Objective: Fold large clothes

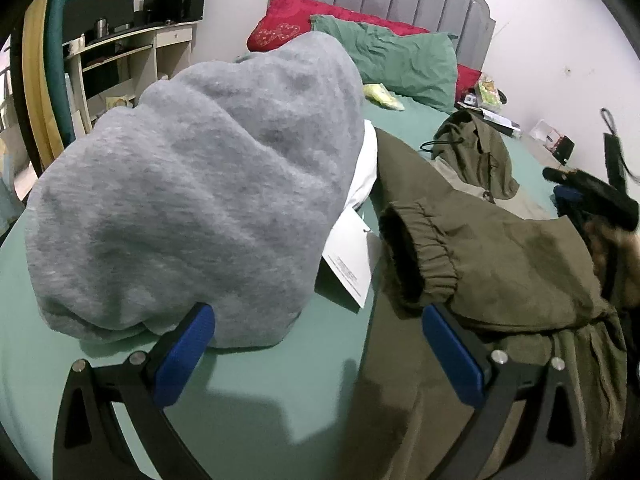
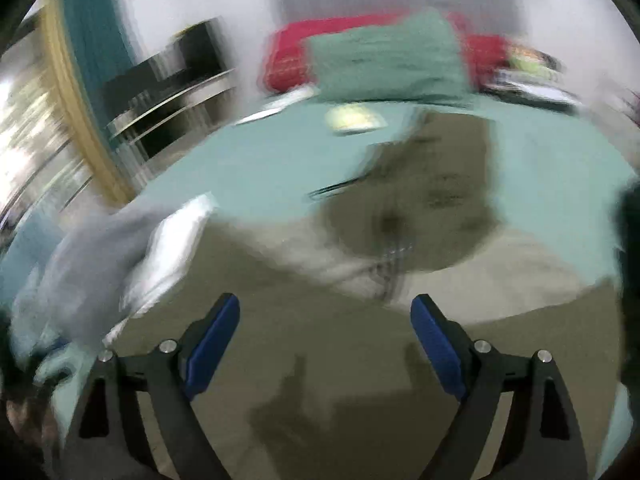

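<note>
Claws first: the left gripper (image 1: 318, 344) hangs with its blue pads wide apart and nothing between them, over bare green bedsheet (image 1: 256, 400); the right gripper (image 2: 325, 338) is just as wide and empty, poised above the olive coat (image 2: 320, 360). That coat, the garment to fold, lies spread across the bed, its elastic cuffed sleeve (image 1: 424, 264) laid over the body just beyond the left gripper's right pad, with the hood (image 1: 476, 152) farther up toward the pillows. A grey sweatshirt (image 1: 200, 200) is heaped beside it, touching the left pad, with a white paper tag (image 1: 352, 256) between the two garments. The risk, as I judge it, is a sloppy grab: pads closing on one layer, or snagging the sweatshirt or tag, would drag the fold crooked. The right wrist view is heavily smeared, so seams, zip and coat edges cannot be read there. The coat's lower hem is cut off, and the dark furry thing at the left view's right edge is unclear.
</note>
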`<state>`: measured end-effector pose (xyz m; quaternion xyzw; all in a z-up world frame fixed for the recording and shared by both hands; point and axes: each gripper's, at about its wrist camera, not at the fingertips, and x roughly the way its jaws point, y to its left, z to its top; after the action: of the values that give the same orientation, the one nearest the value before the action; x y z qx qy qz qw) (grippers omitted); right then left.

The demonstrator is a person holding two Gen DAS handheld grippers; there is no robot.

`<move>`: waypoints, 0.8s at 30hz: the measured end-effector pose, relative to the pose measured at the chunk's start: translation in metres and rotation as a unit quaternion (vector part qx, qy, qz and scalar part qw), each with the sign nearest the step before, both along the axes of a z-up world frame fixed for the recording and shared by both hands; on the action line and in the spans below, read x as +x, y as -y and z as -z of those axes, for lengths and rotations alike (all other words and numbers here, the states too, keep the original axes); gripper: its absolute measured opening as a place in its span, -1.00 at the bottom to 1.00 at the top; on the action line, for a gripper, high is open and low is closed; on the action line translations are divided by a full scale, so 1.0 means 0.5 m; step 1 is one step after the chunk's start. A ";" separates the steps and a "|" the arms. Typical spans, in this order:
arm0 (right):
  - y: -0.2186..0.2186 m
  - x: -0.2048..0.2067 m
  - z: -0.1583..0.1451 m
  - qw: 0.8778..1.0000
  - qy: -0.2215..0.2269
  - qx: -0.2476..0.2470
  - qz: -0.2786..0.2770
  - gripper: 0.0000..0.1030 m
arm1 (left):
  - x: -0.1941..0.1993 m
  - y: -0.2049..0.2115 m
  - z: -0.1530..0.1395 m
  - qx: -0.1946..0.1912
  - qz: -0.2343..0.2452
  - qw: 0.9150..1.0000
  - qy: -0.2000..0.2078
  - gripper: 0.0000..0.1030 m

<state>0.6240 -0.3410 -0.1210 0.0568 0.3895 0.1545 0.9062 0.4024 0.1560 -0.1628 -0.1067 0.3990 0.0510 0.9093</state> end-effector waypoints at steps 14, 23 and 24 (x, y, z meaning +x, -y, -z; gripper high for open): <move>0.089 0.336 0.201 0.996 -0.038 -0.001 0.077 0.82 | 0.043 -0.016 0.123 0.048 -0.026 0.996 -0.074 1.00; 0.075 0.272 0.119 0.998 0.023 -0.063 0.000 -0.97 | 0.039 0.029 0.150 0.076 0.008 0.992 -0.104 0.98; 0.067 0.244 0.093 0.996 0.038 -0.073 -0.018 -0.97 | 0.036 0.032 0.146 0.076 0.009 0.992 -0.105 0.97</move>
<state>0.7461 -0.3745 -0.1673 -0.0222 0.3661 0.1441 0.9191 0.4205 0.1399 -0.2359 -0.0276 0.4879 0.0835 0.8685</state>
